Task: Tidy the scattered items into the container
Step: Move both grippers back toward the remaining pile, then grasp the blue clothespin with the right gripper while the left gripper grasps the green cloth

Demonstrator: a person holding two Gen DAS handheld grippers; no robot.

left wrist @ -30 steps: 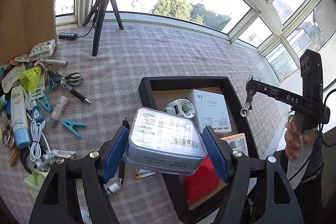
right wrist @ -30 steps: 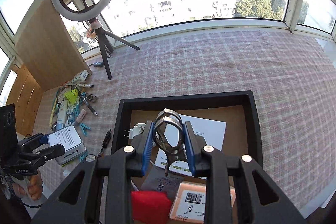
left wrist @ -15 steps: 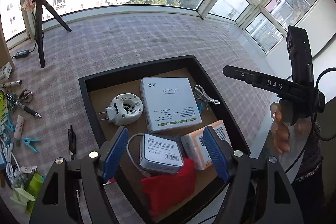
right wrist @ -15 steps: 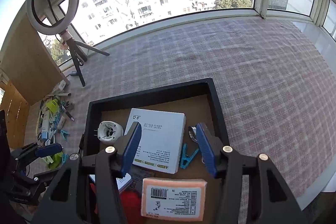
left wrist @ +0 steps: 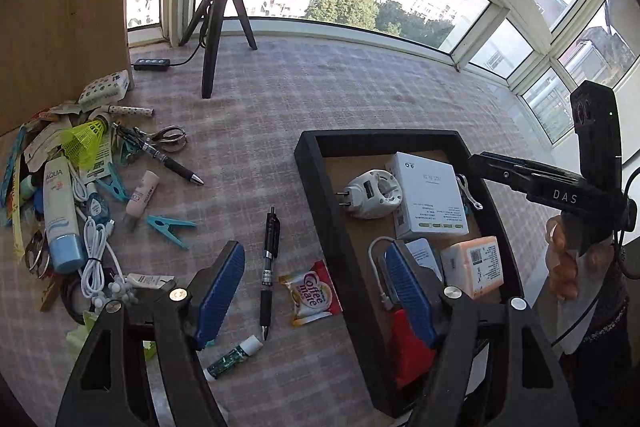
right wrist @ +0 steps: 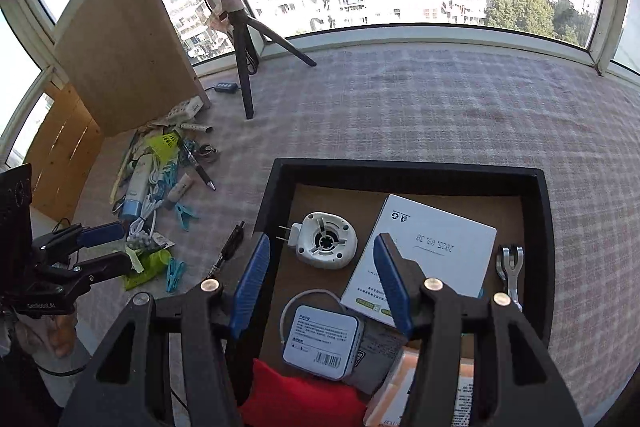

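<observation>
The black tray (left wrist: 308,155) (right wrist: 404,167) holds a white plug adapter (left wrist: 370,193) (right wrist: 326,241), a white box (left wrist: 428,197) (right wrist: 424,251), a small tin (right wrist: 322,341), an orange pack (left wrist: 472,267), a red pouch (right wrist: 296,399) and a metal clip (right wrist: 510,269). My left gripper (left wrist: 316,291) is open and empty over the tray's left wall. My right gripper (right wrist: 322,279) is open and empty above the tray. Scattered items lie left of the tray: a black pen (left wrist: 269,263), a Coffee mate sachet (left wrist: 312,293), a teal clothespin (left wrist: 170,227), a sunscreen tube (left wrist: 60,215).
A ring light tripod (left wrist: 216,27) (right wrist: 244,67) stands at the back on the checked cloth. A wooden board (left wrist: 60,7) leans at the far left. A pile with a yellow shuttlecock (left wrist: 86,141), white cable (left wrist: 94,255) and another pen (left wrist: 168,161) lies at the left.
My left gripper let go of the tin into the tray, opened, and swung back left toward the clutter. My right gripper released the metal clip in the tray and opened.
</observation>
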